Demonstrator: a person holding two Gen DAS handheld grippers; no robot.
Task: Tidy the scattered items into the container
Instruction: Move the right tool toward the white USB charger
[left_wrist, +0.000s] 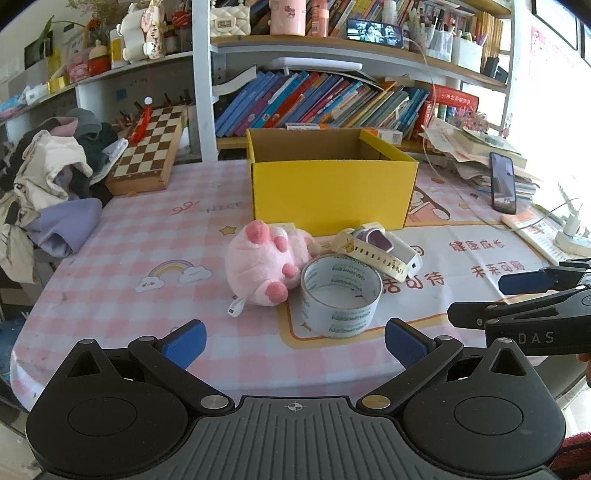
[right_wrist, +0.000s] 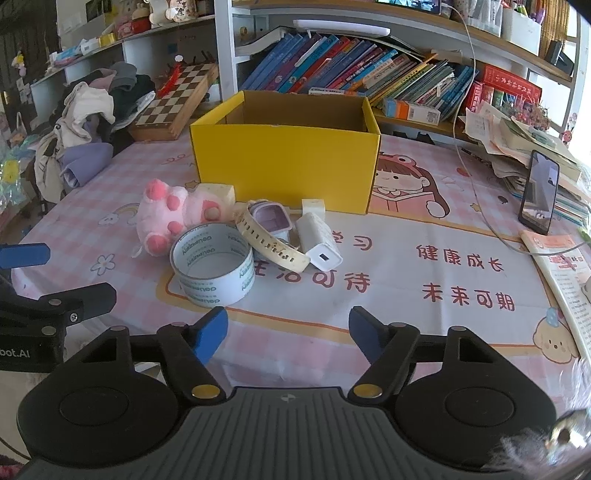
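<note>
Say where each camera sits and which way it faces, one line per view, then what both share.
Left wrist: on the left gripper, looking forward and down over the table at the tape roll and yellow box; its own open blue fingers show, and the right gripper enters at the right edge.
Right wrist: on the right gripper, facing the same way from further right; its own open fingers show, and the left gripper sits at the left edge.
Shared: box, tape, pink plush, bookshelf.
</note>
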